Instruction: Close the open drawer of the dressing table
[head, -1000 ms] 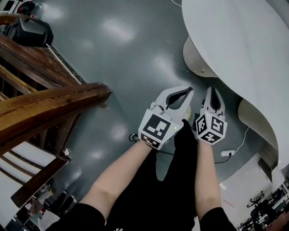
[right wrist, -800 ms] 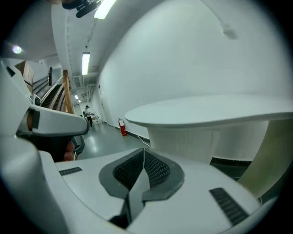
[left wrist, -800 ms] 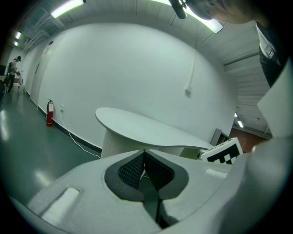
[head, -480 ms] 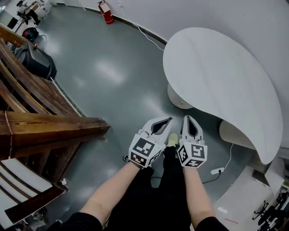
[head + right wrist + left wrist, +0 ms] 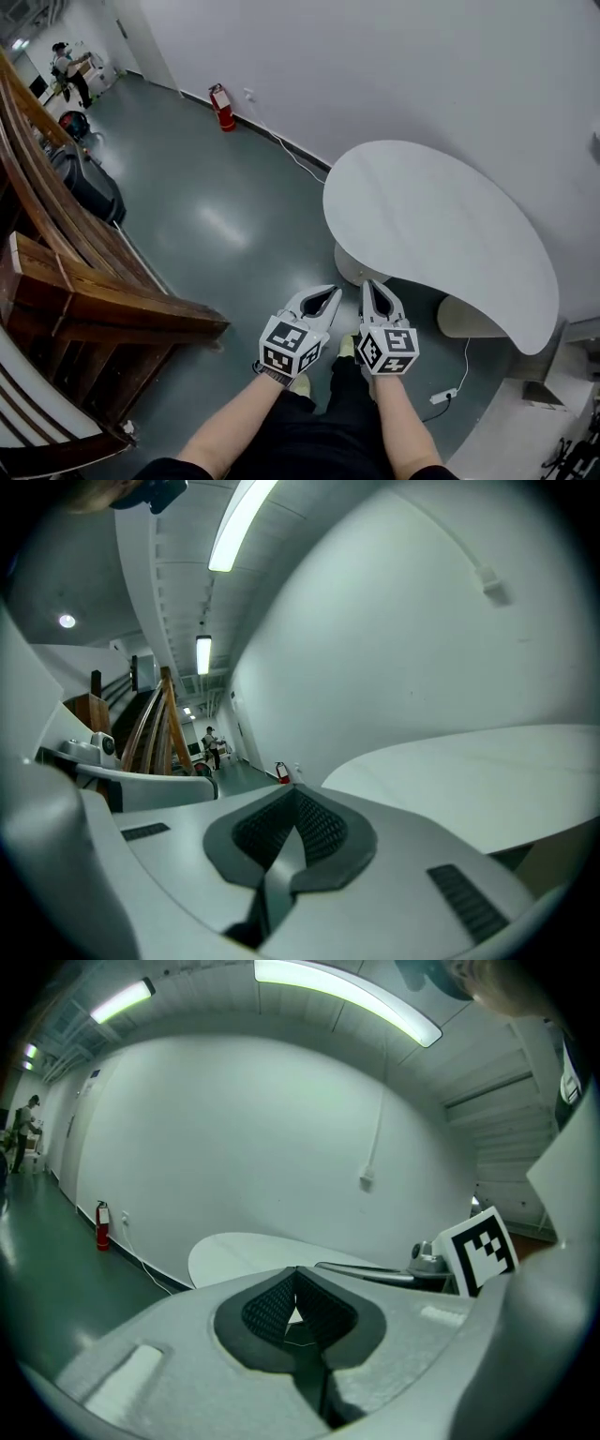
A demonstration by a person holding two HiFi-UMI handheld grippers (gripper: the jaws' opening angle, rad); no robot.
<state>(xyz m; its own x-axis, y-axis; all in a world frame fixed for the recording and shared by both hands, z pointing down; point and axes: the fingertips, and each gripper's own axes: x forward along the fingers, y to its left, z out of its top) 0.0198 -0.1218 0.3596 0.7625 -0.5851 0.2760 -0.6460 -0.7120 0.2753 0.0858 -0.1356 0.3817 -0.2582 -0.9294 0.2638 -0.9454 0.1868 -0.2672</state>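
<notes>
No dressing table or drawer shows in any view. In the head view my left gripper and right gripper are held side by side in front of me, above the grey floor and just short of a white rounded table. Both point toward that table and the white wall behind it. The left gripper has its tips together with nothing between them. The jaws of the right gripper are also pressed together and empty. The table lies ahead in the right gripper view.
A wooden stair railing fills the left side. A black case stands beside it. A red fire extinguisher sits at the wall, with a cable running along the floor. A power strip lies by the table's base. A person stands far off.
Both grippers have risen together and my view has tilted up from the floor, bringing the wall, the whole table and the far room into sight.
</notes>
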